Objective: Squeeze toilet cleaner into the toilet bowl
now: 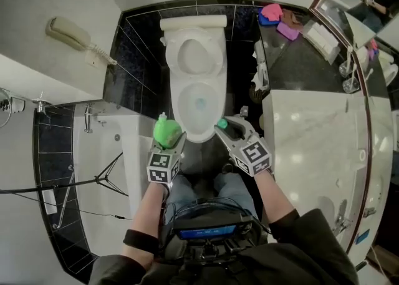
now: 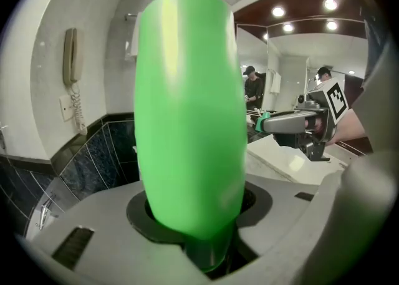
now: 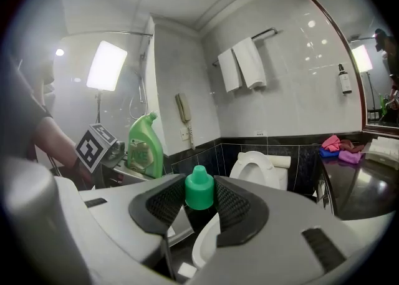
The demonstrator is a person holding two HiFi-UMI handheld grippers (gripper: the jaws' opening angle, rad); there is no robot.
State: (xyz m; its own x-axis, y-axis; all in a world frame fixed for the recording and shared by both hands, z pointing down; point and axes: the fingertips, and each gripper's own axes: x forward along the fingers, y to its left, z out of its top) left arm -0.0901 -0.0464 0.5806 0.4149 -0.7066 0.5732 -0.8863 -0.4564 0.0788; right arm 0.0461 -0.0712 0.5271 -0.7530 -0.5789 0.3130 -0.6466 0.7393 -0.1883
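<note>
On the far left a wall phone (image 1: pixel 70 33) is hanging on the pale wall, and below it the white bathtub (image 1: pixel 128 153) is running along the dark tiles. I am holding my left gripper (image 1: pixel 169 146) just in front of my knees, its jaws standing partly apart and pressing on the green toilet cleaner bottle (image 1: pixel 166 131), which is filling the left gripper view (image 2: pixel 190 115) and sitting upright between the pads. From my head the bottle is showing against the near left rim of the toilet (image 1: pixel 197 87), whose seat and lid are standing raised, leaving the bowl open. In the right gripper view the bottle (image 3: pixel 145 143) is standing upright to the left with its angled neck on top, well apart from the toilet (image 3: pixel 259 166). My right gripper (image 1: pixel 227 129) is hovering at the bowl's near right rim, its jaws partly closed and pinching the small green cap (image 3: pixel 199 189), off the bottle. Two white towels (image 3: pixel 243 65) are hanging on the wall rail above the toilet. To the right the dark counter (image 1: pixel 305 65) is carrying pink, blue and purple cloths (image 1: pixel 272 11) at its far end.
</note>
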